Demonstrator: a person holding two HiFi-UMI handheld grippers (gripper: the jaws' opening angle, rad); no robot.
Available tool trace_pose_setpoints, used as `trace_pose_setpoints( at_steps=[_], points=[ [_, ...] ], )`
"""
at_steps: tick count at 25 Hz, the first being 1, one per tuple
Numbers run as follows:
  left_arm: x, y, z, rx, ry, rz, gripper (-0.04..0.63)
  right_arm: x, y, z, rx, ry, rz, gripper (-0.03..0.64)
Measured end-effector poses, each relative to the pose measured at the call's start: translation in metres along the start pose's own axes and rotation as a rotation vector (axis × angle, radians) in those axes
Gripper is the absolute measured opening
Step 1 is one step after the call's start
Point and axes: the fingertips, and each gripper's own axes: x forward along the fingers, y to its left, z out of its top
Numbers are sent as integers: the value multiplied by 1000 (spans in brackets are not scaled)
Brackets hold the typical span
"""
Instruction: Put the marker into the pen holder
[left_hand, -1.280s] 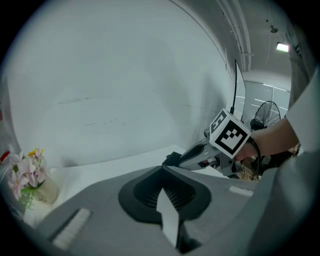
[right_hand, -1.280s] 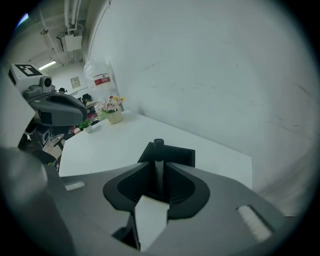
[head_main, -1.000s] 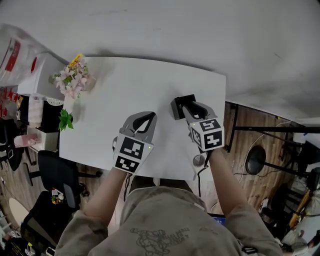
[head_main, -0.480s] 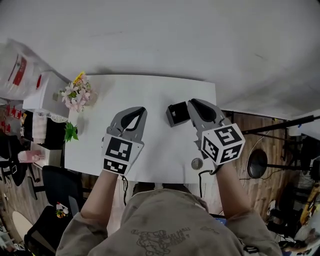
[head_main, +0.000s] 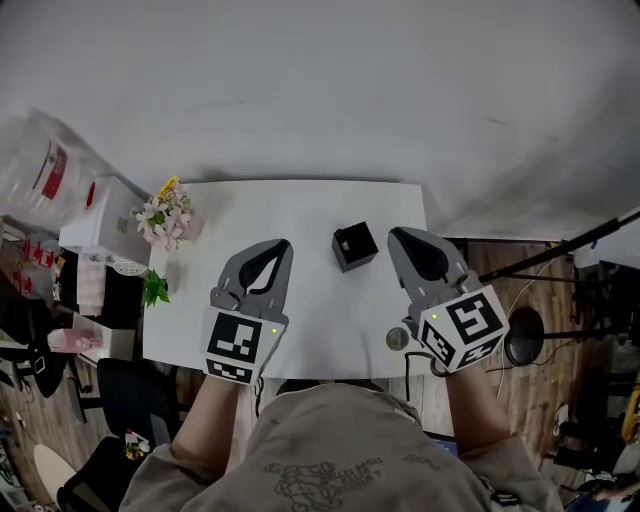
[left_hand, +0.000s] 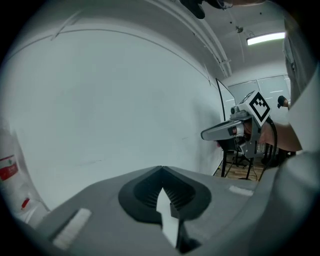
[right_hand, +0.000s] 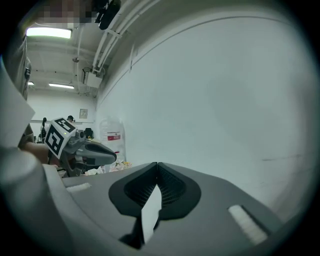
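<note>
Both grippers hang over the table, touching nothing. The left gripper has its jaws pressed together with nothing between them. The right gripper has just been closing its jaws; they meet, and they too are empty. The holder stands on the table between the two grippers' tips, touched by neither. No marker shows in either gripper or on the table. I judge that it sits inside the holder, though the dark opening does not reveal it. The task looks finished, with only the pull-back left.
</note>
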Motion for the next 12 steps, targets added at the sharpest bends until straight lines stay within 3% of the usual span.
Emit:
trace_pose_setpoints(
  at_steps=[6, 12],
  points=[
    [-18, -16, 0, 3, -2, -27, 2, -23, 20, 3, -24, -24, 32, 29],
    [-22, -23, -19, -23, 29, -42, 2, -34, 38, -15, -20, 27, 61, 28]
  ],
)
